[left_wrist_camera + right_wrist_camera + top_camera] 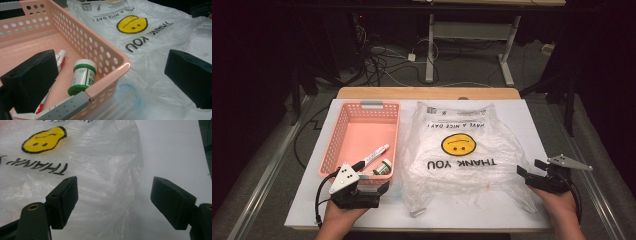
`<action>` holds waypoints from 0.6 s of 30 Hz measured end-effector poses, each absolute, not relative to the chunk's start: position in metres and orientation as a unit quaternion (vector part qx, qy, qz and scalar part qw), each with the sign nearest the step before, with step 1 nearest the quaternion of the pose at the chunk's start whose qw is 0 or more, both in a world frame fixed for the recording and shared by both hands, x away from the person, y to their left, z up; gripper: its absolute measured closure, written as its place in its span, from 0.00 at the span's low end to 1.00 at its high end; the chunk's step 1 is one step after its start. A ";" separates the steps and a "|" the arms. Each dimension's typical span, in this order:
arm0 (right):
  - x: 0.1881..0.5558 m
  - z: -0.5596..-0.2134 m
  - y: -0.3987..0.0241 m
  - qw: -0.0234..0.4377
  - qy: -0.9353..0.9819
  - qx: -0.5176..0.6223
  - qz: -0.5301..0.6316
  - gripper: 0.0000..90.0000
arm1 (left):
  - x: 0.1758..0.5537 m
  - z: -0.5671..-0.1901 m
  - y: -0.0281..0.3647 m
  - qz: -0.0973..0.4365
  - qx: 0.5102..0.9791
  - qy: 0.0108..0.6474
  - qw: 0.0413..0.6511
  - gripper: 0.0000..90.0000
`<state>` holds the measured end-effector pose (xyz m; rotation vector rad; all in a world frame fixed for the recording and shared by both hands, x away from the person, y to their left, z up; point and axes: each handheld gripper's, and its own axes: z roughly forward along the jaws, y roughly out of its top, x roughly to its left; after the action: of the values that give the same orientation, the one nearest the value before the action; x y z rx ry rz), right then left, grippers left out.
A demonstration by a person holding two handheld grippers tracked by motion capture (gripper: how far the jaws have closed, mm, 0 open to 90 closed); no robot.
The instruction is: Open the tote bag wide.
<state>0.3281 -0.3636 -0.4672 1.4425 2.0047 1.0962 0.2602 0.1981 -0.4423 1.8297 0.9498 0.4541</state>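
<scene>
The plastic bag [459, 155] lies flat in the middle of the high view, on the white table cover [522, 210], just to the right of the pink basket [343, 131]. It is thin, half transparent and wrinkled, with a yellow smiley face [458, 144] and the black words "THANK YOU" printed upside down as this view sees them. The right gripper [528, 168], at the lower right of the frame, stands at the bag's right edge with jaws apart and nothing pressed between them. The left gripper [379, 187], at the lower left, is also open, by the basket's near corner. Inside the basket lie a marker [373, 156] and a small green jar [383, 167].
</scene>
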 end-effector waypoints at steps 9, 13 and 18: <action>0.335 -0.475 -0.367 0.195 0.724 0.548 0.371 0.37 | 0.260 -0.442 0.197 0.189 0.758 0.385 0.492 0.00; 0.337 -0.477 -0.366 0.185 0.729 0.551 0.362 0.47 | 0.259 -0.442 0.196 0.189 0.758 0.384 0.492 0.00; 0.336 -0.478 -0.363 0.188 0.736 0.547 0.352 0.62 | 0.259 -0.442 0.195 0.190 0.760 0.383 0.490 0.00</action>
<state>0.3364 -0.3630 -0.4776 1.5384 2.0715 0.9903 0.2589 0.1953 -0.4422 1.8447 0.9295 0.4609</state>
